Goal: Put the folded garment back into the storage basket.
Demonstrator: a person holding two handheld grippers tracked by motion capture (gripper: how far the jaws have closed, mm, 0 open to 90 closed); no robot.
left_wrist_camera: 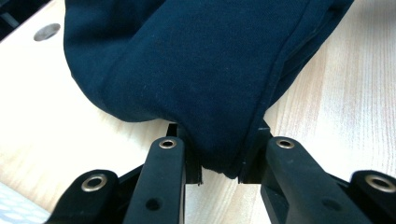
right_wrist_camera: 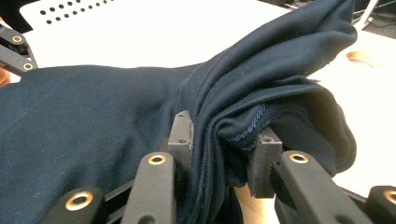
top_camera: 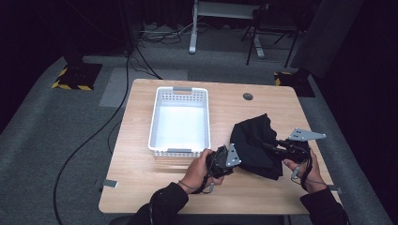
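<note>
A dark navy garment [top_camera: 253, 140] lies bunched on the right half of the wooden table [top_camera: 155, 183]. My left gripper [top_camera: 231, 157] is at the garment's left edge. In the left gripper view it [left_wrist_camera: 219, 161] is shut on a fold of the cloth [left_wrist_camera: 196, 70]. My right gripper [top_camera: 276, 146] is on the garment's right side. In the right gripper view it [right_wrist_camera: 224, 154] is shut on several stitched layers of the cloth [right_wrist_camera: 93, 126], which rise in a ridge ahead of the jaws.
A white perforated basket [top_camera: 179, 93] stands empty at the table's middle left, just beyond the left hand. A round cable hole [top_camera: 248, 96] sits in the table's far right part. Cables trail over the grey floor at the left.
</note>
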